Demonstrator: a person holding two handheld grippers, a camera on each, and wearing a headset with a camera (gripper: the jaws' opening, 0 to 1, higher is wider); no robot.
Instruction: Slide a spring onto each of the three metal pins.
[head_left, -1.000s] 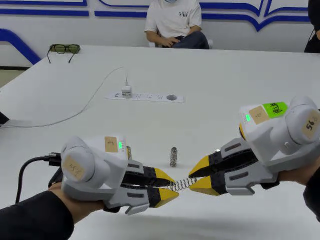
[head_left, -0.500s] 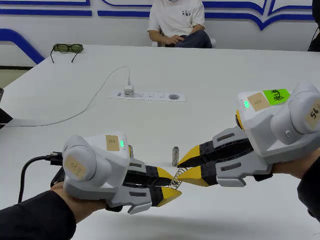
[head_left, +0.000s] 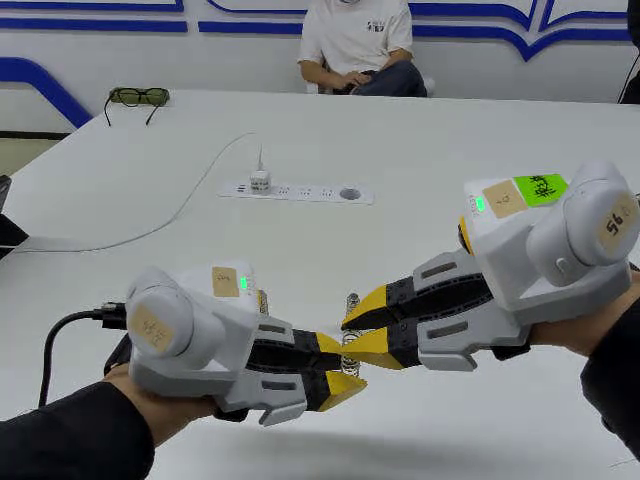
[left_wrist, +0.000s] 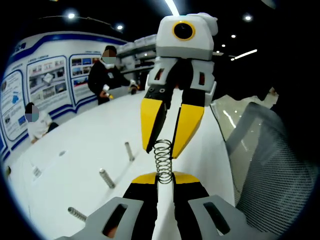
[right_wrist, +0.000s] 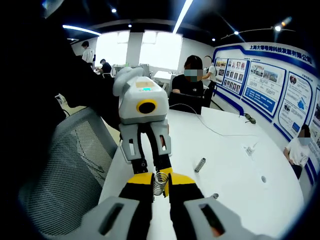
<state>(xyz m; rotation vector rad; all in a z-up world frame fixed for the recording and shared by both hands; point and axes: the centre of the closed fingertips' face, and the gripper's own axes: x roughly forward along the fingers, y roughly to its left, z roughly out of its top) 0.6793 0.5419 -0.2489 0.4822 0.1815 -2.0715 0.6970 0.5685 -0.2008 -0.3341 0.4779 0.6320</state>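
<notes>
i read one number, 95, on the round tan sticker (head_left: 618, 222) at the back of the right claw (head_left: 345, 333). the green label (head_left: 540, 188) beside it has handwriting i can't make out. wall posters (right_wrist: 265, 75) are too small to read.

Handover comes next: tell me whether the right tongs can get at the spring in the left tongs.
Likely yes. The spring sticks out from the shut left tongs, and the right tongs have a jaw on each side of its free end, nothing between. Whether they grip it I cannot tell.
</notes>
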